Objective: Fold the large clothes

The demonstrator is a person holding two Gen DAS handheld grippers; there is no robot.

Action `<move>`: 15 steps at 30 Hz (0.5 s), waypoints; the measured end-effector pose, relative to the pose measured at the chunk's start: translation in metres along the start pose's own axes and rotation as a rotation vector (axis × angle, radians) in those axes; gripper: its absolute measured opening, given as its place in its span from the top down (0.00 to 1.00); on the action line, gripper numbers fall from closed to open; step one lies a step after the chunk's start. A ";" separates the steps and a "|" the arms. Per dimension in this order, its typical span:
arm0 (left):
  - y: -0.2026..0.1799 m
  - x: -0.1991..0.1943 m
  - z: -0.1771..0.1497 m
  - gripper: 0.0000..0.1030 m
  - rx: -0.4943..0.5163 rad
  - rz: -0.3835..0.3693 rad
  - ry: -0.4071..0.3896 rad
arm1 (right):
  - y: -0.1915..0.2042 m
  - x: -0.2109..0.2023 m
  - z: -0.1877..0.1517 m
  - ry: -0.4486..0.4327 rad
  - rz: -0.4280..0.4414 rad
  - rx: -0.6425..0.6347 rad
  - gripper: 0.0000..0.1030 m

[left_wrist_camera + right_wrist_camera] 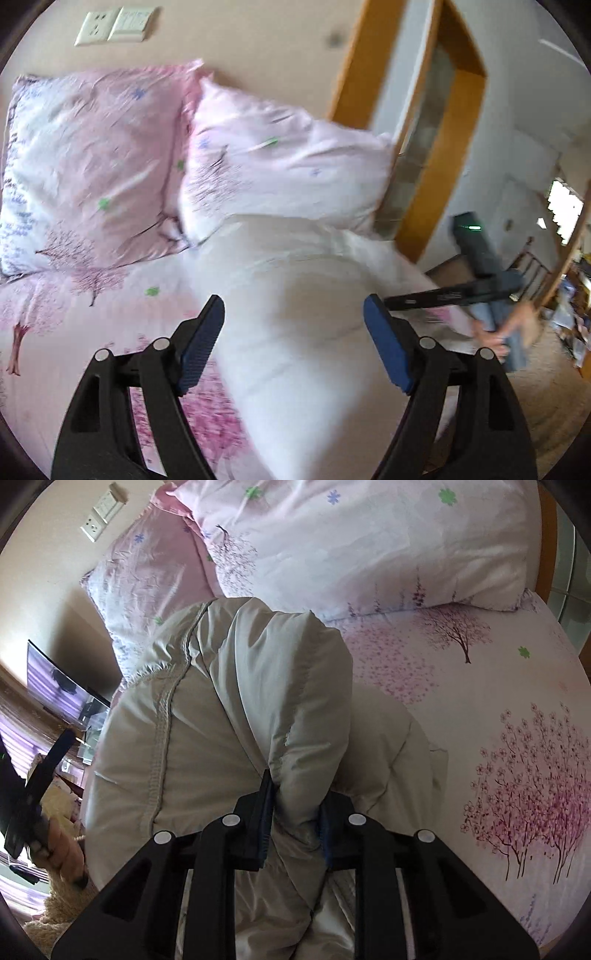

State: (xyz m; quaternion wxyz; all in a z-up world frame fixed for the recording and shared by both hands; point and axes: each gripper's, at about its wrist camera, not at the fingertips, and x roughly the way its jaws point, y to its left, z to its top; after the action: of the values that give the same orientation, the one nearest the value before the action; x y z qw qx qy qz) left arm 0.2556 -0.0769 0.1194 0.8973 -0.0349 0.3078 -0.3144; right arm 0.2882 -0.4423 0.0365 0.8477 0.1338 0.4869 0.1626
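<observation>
Low in the right wrist view, the right gripper (293,825) pinches a puffy, stitched fold of the pale quilted jacket (221,709), which fills mid-frame on the blossom-print bedsheet (517,701). The left gripper (293,343) hangs spread wide, empty, above it. Two rumpled pink pillows (92,162) lie beyond, upper left.

My left wrist view is smeared with motion blur: the pink floral pillows (96,162) and the orange wooden door frame (439,147) streak softly. My right wrist view is sharp, with stitching crisp on the puffy white quilted jacket (207,738). Daylight is soft and even, overexposing the bright window (563,214). Fisheye bending darkens all corners.
</observation>
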 end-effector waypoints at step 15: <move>0.000 0.071 -0.029 0.25 0.029 0.032 0.217 | -0.021 0.002 -0.013 -0.040 -0.072 0.030 0.71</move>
State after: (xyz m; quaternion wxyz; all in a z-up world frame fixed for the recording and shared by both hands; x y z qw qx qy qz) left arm 0.2825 -0.1147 0.0581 0.8640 0.0173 0.3993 -0.3064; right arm 0.2810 -0.4596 0.0204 0.8605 0.1322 0.4767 0.1218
